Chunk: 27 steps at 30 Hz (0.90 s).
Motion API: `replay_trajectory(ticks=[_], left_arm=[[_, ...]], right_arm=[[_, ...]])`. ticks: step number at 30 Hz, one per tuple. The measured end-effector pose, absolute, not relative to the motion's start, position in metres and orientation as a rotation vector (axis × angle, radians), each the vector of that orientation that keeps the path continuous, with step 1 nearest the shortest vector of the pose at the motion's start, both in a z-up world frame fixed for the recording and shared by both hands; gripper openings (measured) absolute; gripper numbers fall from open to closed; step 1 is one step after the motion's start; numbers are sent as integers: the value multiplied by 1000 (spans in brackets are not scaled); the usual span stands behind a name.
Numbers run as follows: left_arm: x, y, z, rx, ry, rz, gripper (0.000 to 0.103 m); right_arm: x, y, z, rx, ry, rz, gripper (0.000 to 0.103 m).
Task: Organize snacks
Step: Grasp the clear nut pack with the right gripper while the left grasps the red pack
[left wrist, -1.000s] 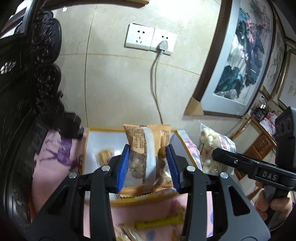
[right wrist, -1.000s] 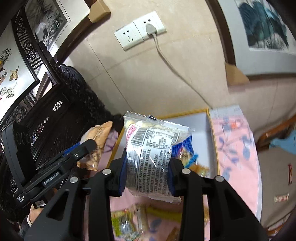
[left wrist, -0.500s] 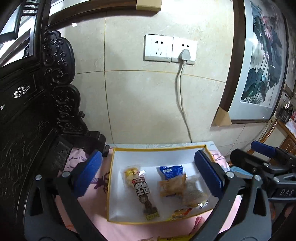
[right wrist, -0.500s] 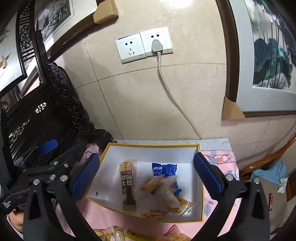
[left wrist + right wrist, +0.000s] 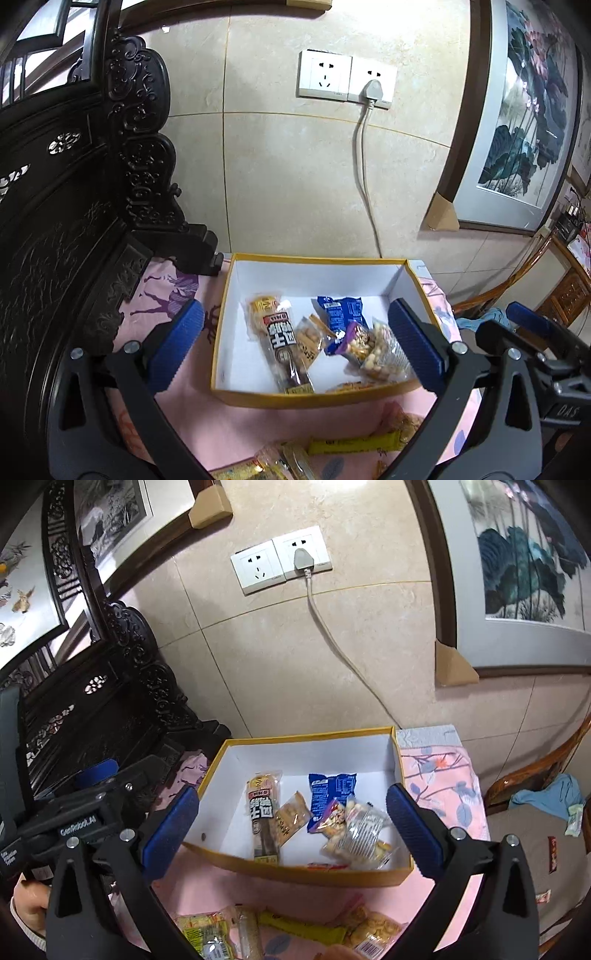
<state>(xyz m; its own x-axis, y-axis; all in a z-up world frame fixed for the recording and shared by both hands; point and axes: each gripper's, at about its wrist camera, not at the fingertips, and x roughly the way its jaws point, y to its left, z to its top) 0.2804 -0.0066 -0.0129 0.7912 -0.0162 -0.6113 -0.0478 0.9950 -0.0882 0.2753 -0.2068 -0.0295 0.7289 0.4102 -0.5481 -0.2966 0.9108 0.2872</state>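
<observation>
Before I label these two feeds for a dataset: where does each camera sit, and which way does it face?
Left wrist: on the left gripper, open, facing down into the yellow-rimmed box by the wall; the right gripper shows at right.
Right wrist: on the right gripper, open, facing the same box; the left gripper shows at left.
Shared: box, blue packet, wall socket.

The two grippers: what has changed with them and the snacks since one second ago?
Both let go. The left gripper released its orange packet, the right gripper its clear peanut bag; both packs now lie in the yellow box, and both grippers stand wide open, drawn back above it. The box, the long dark bar and the blue packet stayed in place.
</observation>
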Motion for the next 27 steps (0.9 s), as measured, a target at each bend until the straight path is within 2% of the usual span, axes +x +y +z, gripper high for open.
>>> replay_trajectory(ticks=[8, 14, 18, 22, 27], left_arm=[[232, -4, -24, -89, 664, 11, 101], [180, 12, -56, -138, 720, 11, 101], [142, 25, -82, -172, 772, 25, 101], [115, 36, -102, -181, 836, 53, 101], [83, 47, -111, -224, 871, 93, 101]], right_arm=[[226, -220, -62, 68, 738, 299, 102], [181, -264, -130, 128, 962, 167, 102], [149, -267, -162, 91, 1032, 182, 102], [126, -243, -176, -86, 996, 294, 102], [104, -207, -185, -388, 839, 506, 102]])
